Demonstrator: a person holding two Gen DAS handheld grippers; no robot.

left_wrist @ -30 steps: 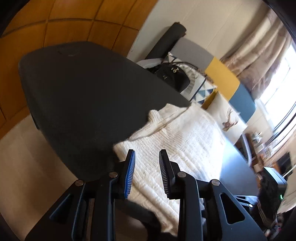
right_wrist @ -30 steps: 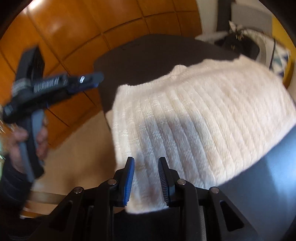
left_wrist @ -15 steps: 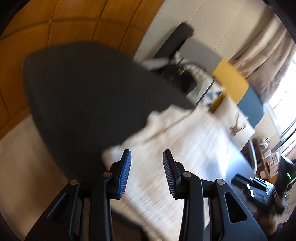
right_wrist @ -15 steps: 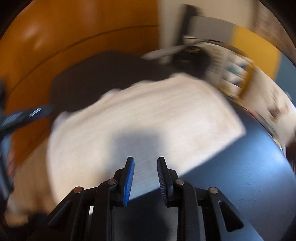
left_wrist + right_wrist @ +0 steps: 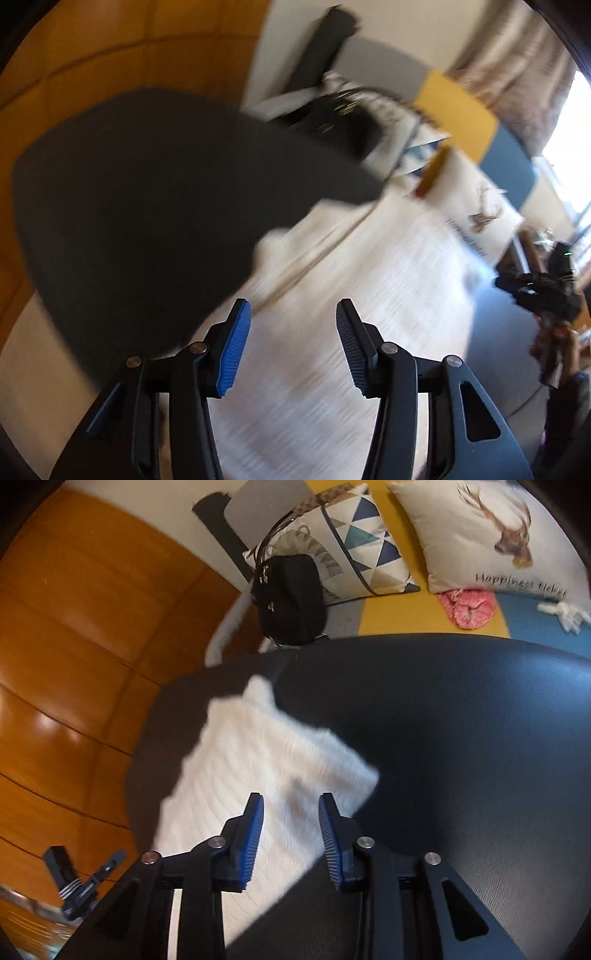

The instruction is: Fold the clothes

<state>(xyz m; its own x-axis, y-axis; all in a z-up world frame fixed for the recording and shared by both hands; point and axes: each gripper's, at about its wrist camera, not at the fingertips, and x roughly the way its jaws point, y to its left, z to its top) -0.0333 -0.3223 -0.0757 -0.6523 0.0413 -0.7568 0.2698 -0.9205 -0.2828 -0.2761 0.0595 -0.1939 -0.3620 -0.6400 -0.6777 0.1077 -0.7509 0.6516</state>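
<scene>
While both views were smeared by motion, the dark table [image 5: 461, 738] filled most of each, spreading ahead of and beneath both grippers. On it lay the white knitted garment [image 5: 266, 771], folded into a ribbed, roughly rectangular pad. In the right wrist view it lay directly ahead of and under the right gripper [image 5: 291, 834], extending forward and to the left, with one corner just right of the right-hand finger. The right gripper's jaws stood moderately apart with the knit visible through the gap, and nothing was pinched between them. In the left wrist view the same white knitted garment [image 5: 351, 295] spread ahead of, below and to the right of the left gripper [image 5: 291, 343], whose jaws stood wide apart and held nothing. Whether either gripper touched the cloth could not be told. Beyond the table's far edge lay a black handbag [image 5: 291, 598], a triangle-patterned cushion [image 5: 354, 542] and a deer-print cushion [image 5: 487, 539]. Smallest, a pink bundle [image 5: 467, 607] sat just below the deer-print cushion.
</scene>
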